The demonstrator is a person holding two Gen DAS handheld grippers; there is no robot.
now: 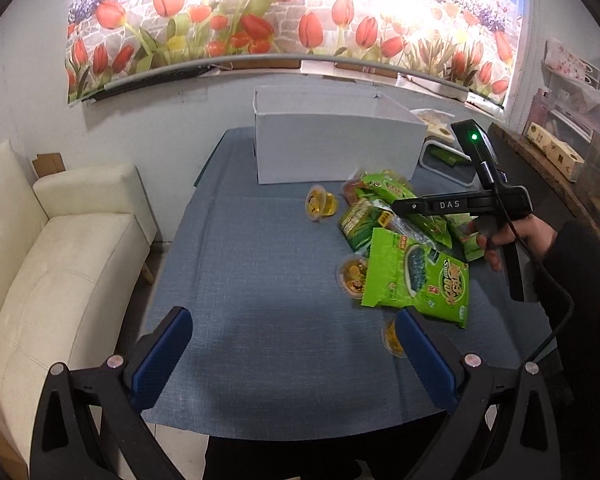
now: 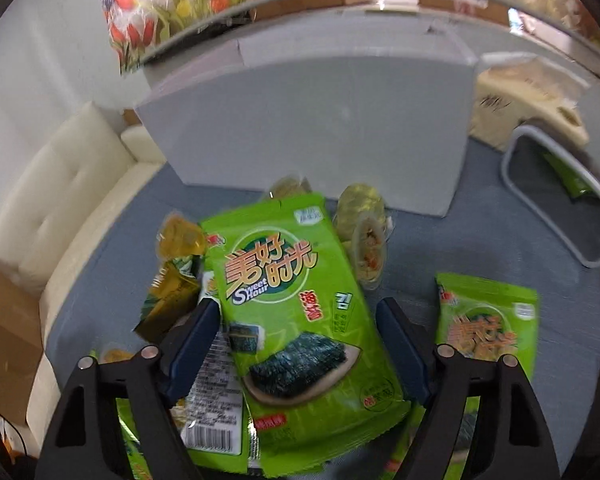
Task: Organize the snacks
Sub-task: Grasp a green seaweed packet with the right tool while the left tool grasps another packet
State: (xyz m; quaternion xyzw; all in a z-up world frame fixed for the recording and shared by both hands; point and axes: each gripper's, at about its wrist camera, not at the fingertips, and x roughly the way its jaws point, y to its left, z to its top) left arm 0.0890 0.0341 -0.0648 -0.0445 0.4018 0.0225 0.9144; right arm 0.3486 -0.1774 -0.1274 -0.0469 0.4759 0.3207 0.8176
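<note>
In the left wrist view, the left gripper (image 1: 292,356) hangs over bare blue tablecloth (image 1: 236,264), its jaws wide apart with nothing between them, apparently kept clear while the other hand works. To its right lies the snack heap, green seaweed packets (image 1: 416,276) and jelly cups (image 1: 320,208) dumped together in front of the white cardboard box (image 1: 332,148), which is probably where some of them go. A person's hand (image 1: 512,236) tilts the right gripper down into that heap. In the right wrist view, the right gripper (image 2: 300,344) straddles the topmost seaweed packet (image 2: 296,308); its jaws are partly open, the blue pads (image 2: 196,340) flanking the packet's sides without clearly pinching it. A white-rimmed tray (image 2: 520,148) sits right of the box.
</note>
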